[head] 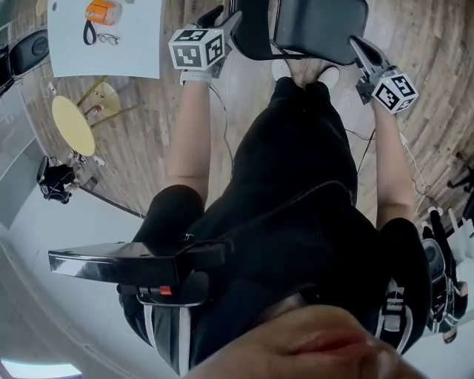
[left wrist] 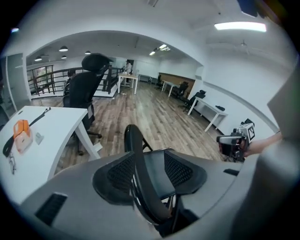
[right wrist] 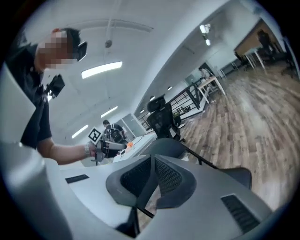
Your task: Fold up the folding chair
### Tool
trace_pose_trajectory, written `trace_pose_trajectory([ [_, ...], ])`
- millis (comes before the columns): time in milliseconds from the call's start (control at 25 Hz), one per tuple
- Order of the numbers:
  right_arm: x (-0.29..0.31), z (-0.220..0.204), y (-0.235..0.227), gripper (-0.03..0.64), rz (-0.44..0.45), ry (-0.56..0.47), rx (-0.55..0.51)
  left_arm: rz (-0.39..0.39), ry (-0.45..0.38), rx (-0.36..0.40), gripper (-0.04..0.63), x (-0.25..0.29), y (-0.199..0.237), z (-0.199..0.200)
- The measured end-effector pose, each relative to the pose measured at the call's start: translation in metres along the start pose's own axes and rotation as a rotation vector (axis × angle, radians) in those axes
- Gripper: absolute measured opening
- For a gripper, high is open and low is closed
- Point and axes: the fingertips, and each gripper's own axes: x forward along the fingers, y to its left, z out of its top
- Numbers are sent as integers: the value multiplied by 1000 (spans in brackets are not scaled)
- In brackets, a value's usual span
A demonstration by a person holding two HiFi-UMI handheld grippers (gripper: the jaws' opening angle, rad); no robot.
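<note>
Jaws on my left gripper (left wrist: 150, 176) are standing wide around a curved black tube (left wrist: 138, 168) of the folding chair (head: 320, 28), not pressing it. My right gripper (right wrist: 151, 176) is hanging closed, seemingly empty, at the chair's other side. I am judging it best to clamp that tube squarely before folding the chair flat.

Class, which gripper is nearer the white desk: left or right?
Left. The left gripper is beside the white desk's corner; the right gripper is beyond the folding chair.
</note>
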Motion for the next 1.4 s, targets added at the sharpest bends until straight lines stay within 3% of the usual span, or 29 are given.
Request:
trace_pose_trajectory([
  [120,-5,-37,-58,6,0,-23,161,23,77,-27,199,32,26,-20],
  [240,-8,-78,-115,41,-25,-3,231,-15,136,-67,215,63,33,-32],
  [360,-7,-108,-166,85,-27,-18,295,-14,164,-57,222,84,38,-38],
  [600,-20,-197,-254,159,-137,19,433,-69,276,-52,222,110,44,-61],
  [800,-42,-249,-300,209,-197,81,492,-105,324,-38,221,127,37,-63],
  [920,-47,-278,-317,271,-175,168,547,-91,353,-28,221,132,36,-68],
  [1160,-30,-300,-358,295,-135,325,621,-100,408,-63,218,143,37,-67],
  [1280,-8,-301,-374,295,-116,360,622,-92,414,-103,128,147,50,-62],
  [1400,3,-312,-383,295,-108,393,619,-107,429,-133,101,147,53,-62],
])
